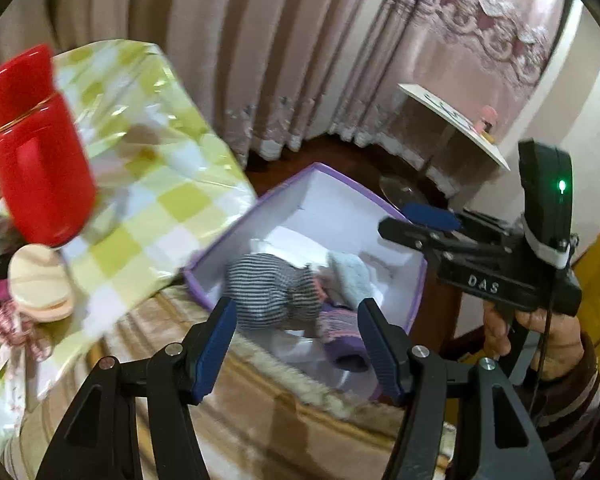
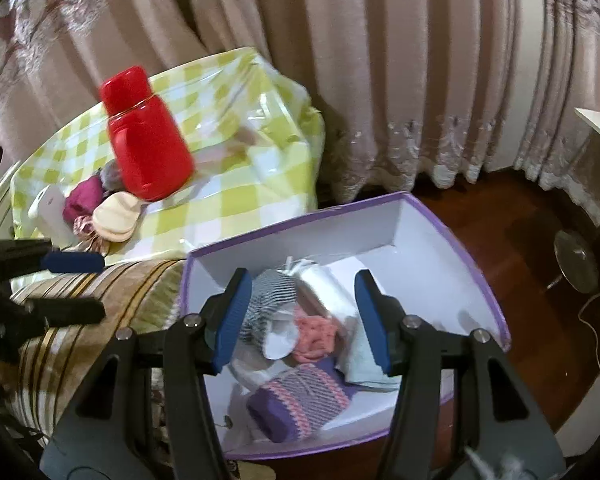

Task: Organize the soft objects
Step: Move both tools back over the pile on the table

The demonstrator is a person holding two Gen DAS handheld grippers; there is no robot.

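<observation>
Hovering above the purple box (image 2: 452,224), the right hand-held gripper (image 2: 306,318) has its blue pads spread apart and nothing is pressed between them. The left hand-held gripper (image 1: 298,350) is also open and empty, and it points down at the same box from the other side.

Inside the box, which is white within, lie several soft things. A striped black-and-white sock (image 2: 266,302) rests close to the left pad of the right hand-held gripper, but I cannot tell if it touches it. Just beside it there is a pink knitted piece (image 2: 316,338), a pale blue cloth (image 2: 364,360) and, nearer to the camera, a purple and pink knitted roll (image 2: 298,402). In the left wrist view the striped sock (image 1: 274,292) and the pale blue cloth (image 1: 350,276) show between the two pads, lower in the box.

The box stands on a striped blanket (image 2: 80,320). Next to it is a desk covered with a green checked cloth (image 2: 228,200). On this desk stand a red thermos (image 2: 148,144), a cream rolled sock (image 2: 114,216) and a dark pink rolled piece (image 2: 84,200), still outside the box. Behind everything hangs a beige curtain (image 2: 360,60). A person's hand (image 1: 540,332) holds the right hand-held gripper in the left wrist view.
</observation>
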